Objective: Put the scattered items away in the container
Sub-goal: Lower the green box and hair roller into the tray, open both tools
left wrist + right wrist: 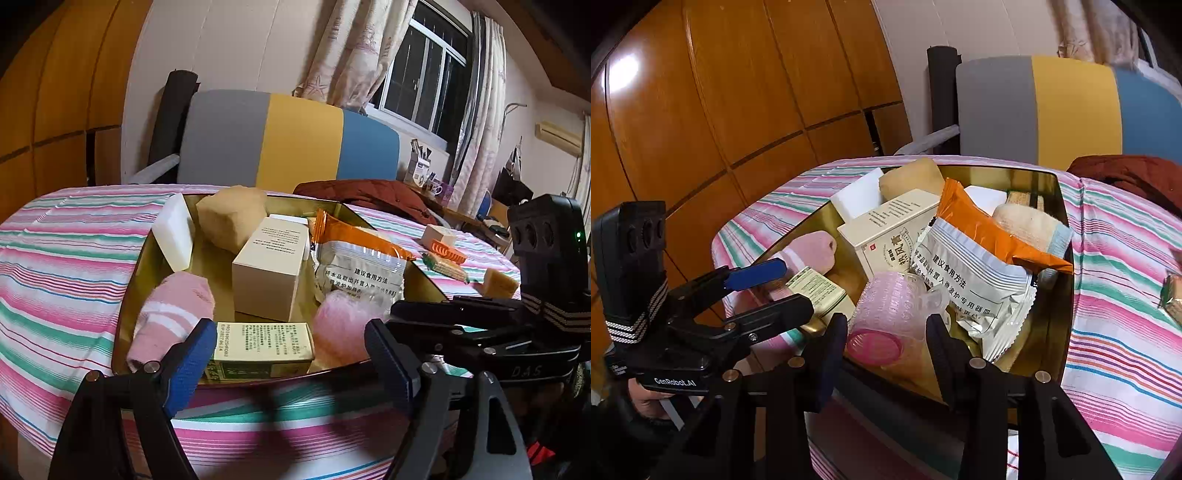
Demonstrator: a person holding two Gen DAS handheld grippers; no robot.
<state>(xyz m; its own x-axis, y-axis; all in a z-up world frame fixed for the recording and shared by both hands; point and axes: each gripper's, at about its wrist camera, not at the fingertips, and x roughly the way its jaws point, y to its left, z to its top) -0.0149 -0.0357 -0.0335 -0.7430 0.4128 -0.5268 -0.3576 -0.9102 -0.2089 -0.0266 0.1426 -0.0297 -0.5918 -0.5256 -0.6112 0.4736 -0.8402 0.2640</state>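
Gold-coloured metal is forming the container point(133, 273), a shallow tray that is sitting on the bench under a striped pink, green and white cloth point(62, 258). Many items are already lying inside it: a white sponge block point(173, 232) leaning at the far left rim, a tan lump point(231, 218) behind, a tall cream box point(271, 273) in the middle, an orange and silver snack packet point(360, 262), a rolled pink sock point(173, 314) and a small green medicine box point(258, 349) near the front rim.

The left claw point(291, 354) is hovering at the near edge of the tray with its blue-padded fingers wide apart, and nothing is between them. The right claw point(886, 332) is standing around a pink textured plastic cup point(886, 317) that is lying on its side in the tray; its fingers are close beside the cup, but I cannot tell if they are pressing on it.

Outside the tray, on the cloth to the right, a small box with an orange comb-like piece point(441, 242), a wrapped wafer point(445, 267) and a yellow sponge piece point(498, 282) are still lying.
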